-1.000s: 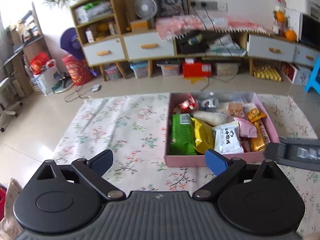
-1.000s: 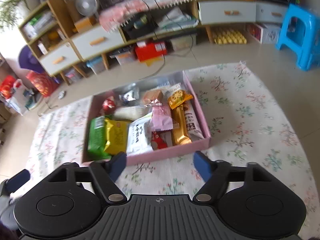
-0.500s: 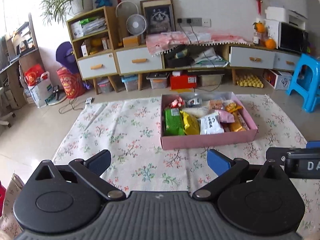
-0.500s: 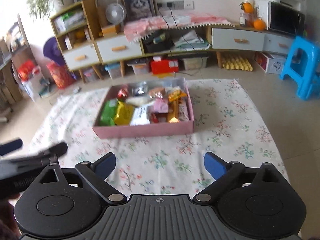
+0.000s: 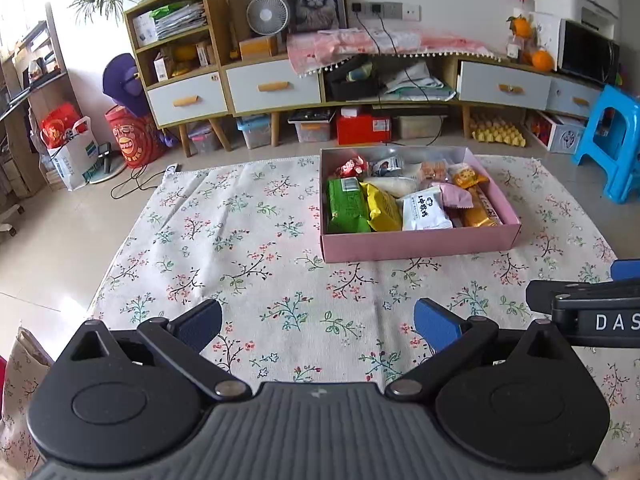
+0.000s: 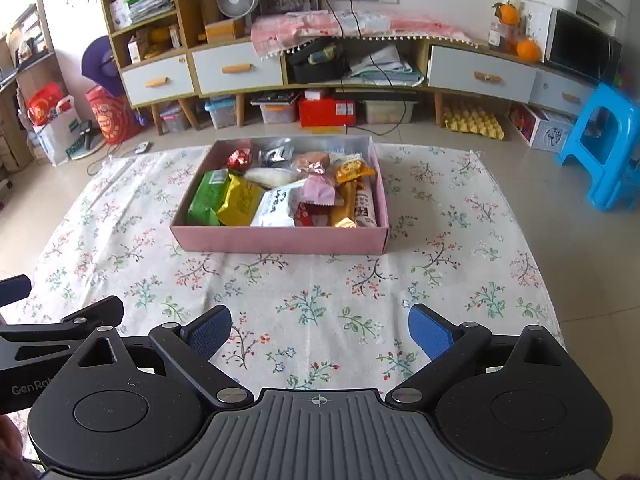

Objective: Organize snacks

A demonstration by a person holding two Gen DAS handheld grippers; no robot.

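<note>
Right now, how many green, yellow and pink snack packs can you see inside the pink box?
green snack pack: 1
yellow snack pack: 1
pink snack pack: 1
Total: 3, all lying in the pink box

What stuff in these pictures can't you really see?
- Snacks under the top layer in the pink box: in both views the upper packets cover them.
- Small print on the white packet: too small in both views.
- Right gripper in the left wrist view: cut off by the right edge.
- Left gripper in the right wrist view: cut off by the left edge.
- Inside the closed drawers: hidden by their fronts.
</note>
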